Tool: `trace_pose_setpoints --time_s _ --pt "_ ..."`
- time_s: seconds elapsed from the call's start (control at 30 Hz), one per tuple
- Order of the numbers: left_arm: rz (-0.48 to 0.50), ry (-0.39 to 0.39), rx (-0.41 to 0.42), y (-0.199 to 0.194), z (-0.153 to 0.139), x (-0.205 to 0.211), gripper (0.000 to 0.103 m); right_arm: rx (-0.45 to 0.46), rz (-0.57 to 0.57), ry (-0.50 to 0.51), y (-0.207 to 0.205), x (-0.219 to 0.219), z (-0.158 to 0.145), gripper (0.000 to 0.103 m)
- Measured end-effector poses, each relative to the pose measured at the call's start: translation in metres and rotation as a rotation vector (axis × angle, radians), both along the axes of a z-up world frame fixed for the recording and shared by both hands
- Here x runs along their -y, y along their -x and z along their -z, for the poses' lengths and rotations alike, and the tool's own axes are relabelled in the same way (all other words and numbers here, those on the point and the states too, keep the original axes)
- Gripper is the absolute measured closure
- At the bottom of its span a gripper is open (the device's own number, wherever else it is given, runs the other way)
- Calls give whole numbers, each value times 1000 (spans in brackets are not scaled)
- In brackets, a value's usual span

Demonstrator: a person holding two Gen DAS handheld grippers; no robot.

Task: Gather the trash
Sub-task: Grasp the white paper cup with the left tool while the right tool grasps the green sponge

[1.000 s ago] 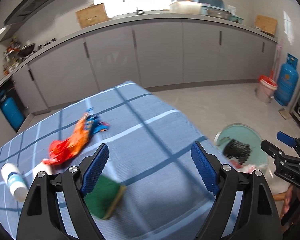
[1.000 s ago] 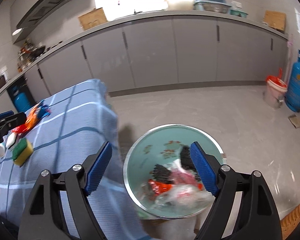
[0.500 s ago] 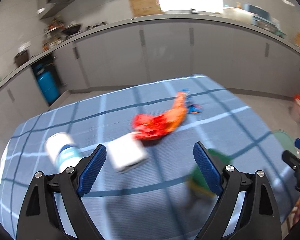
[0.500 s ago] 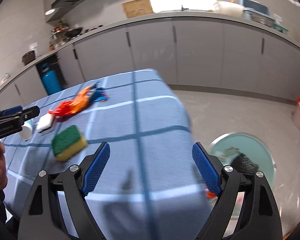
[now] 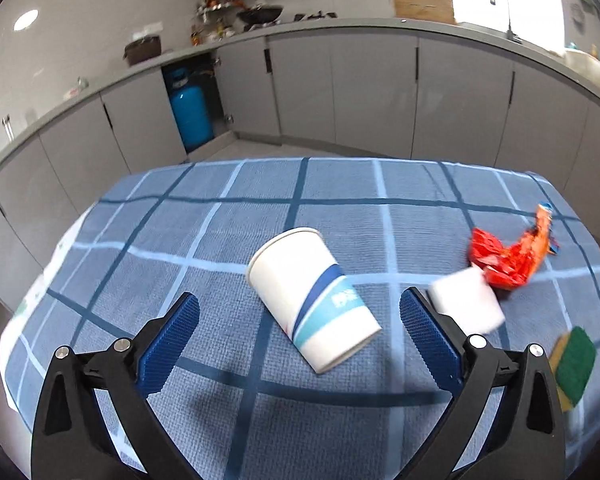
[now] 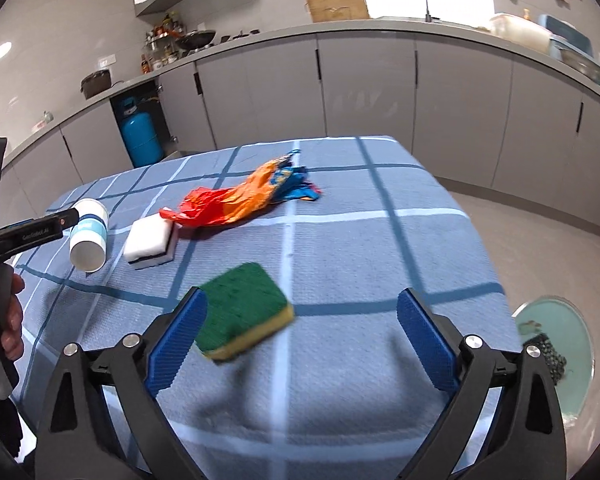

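Observation:
A white paper cup with blue bands lies on its side on the blue checked tablecloth, between the fingers of my open left gripper. It also shows in the right wrist view. A red and orange crumpled wrapper lies to the right, also in the right wrist view. My right gripper is open and empty over the table, with a green and yellow sponge by its left finger. The trash bin stands on the floor at the right.
A white sponge lies beside the wrapper, and shows in the left wrist view. The green sponge is at the table's right edge. Grey cabinets line the wall; a blue gas cylinder stands in an open cabinet.
Both grippers have swung left, away from the bin and toward the table. The cup has come between my left fingers; the green sponge has come close to my right gripper.

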State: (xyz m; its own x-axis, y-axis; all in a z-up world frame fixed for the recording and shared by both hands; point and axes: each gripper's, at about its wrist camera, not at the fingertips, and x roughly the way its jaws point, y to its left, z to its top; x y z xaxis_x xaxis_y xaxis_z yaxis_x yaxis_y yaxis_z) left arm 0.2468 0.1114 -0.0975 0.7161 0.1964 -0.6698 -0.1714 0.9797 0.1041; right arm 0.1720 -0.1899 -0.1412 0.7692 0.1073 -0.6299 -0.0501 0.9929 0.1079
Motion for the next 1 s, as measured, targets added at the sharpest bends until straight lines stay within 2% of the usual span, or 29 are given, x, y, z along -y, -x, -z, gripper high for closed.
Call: trace_pose_setpoints --time_s 0.53,0.73,0.8,0.83,0.87,0.93,1.0 --pt "-41 43 -120 -44 40 -6 4 -53 -50 23 -22 -30 16 7" --pt "-30 84 -126 -45 48 -15 5 -93 -59 38 -34 -36 26 7" --pt "-24 91 -124 -45 48 -17 9 -103 -61 42 -37 -38 28 7" --pt "-10 106 -126 -45 48 -19 25 -109 -63 44 -38 -39 29 7" --pt "-1 119 -135 -46 49 -20 31 -115 -67 49 -39 -40 30 7" --pt "9 135 -138 -45 50 -22 33 -123 -73 59 -40 -42 30 7" --pt "23 134 -135 -44 50 -22 39 -137 -83 67 -41 -44 32 14"
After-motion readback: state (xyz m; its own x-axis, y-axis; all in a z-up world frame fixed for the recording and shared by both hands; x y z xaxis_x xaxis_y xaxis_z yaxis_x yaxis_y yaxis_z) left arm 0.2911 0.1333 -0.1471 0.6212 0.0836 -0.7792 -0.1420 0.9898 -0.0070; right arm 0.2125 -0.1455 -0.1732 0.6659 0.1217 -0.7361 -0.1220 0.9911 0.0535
